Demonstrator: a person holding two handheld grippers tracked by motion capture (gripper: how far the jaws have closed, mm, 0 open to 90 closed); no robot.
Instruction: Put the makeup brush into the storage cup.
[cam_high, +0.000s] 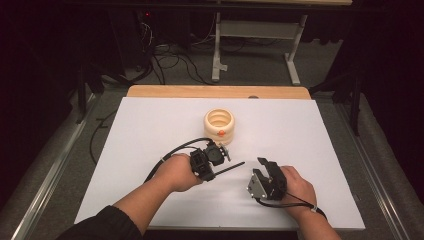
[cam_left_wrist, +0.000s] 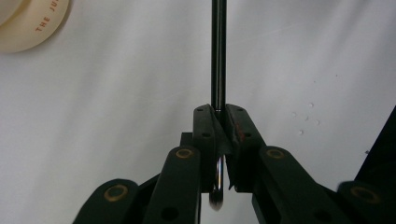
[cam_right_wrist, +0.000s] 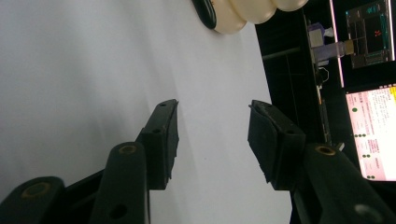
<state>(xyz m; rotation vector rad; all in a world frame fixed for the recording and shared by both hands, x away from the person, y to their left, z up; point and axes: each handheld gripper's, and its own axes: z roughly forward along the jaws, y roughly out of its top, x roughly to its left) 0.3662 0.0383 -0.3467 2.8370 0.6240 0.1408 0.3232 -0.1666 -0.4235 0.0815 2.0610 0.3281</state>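
A: The rod (cam_left_wrist: 218, 51), thin, dark and straight, is sitting pinched between the jaws of the left gripper (cam_left_wrist: 218, 122). In the left gripper view it is running from the clamped pads straight up and out of the top edge, and a short rounded end is poking out behind the pads.

B: And from above?

A: In the high view the rod (cam_high: 231, 167) is sticking out of the left gripper (cam_high: 209, 159) toward the right, lying low over the white sheet (cam_high: 150, 130); whether it is touching the sheet I cannot tell. Its free end is pointing at the gap between the two hands.

B: What is the right gripper (cam_high: 266, 172) doing?

A: Its jaws are standing spread apart with nothing between them. In the right gripper view the right gripper (cam_right_wrist: 212, 116) is looking across bare white sheet (cam_right_wrist: 84, 65).

B: What else is lying on the table?

A: A cream ribbed ring holder (cam_high: 219, 124), open at the top, with a small orange dot on its near side. It is standing just beyond the left gripper, apart from the rod. A corner of it is showing at the upper left of the left gripper view (cam_left_wrist: 28, 23), with orange lettering on it.

B: And around that?

A: The sheet is covering a wooden tabletop (cam_high: 215, 91). Farther back, cables (cam_high: 170, 60) are lying on the grey floor beside a white stand (cam_high: 255, 35).
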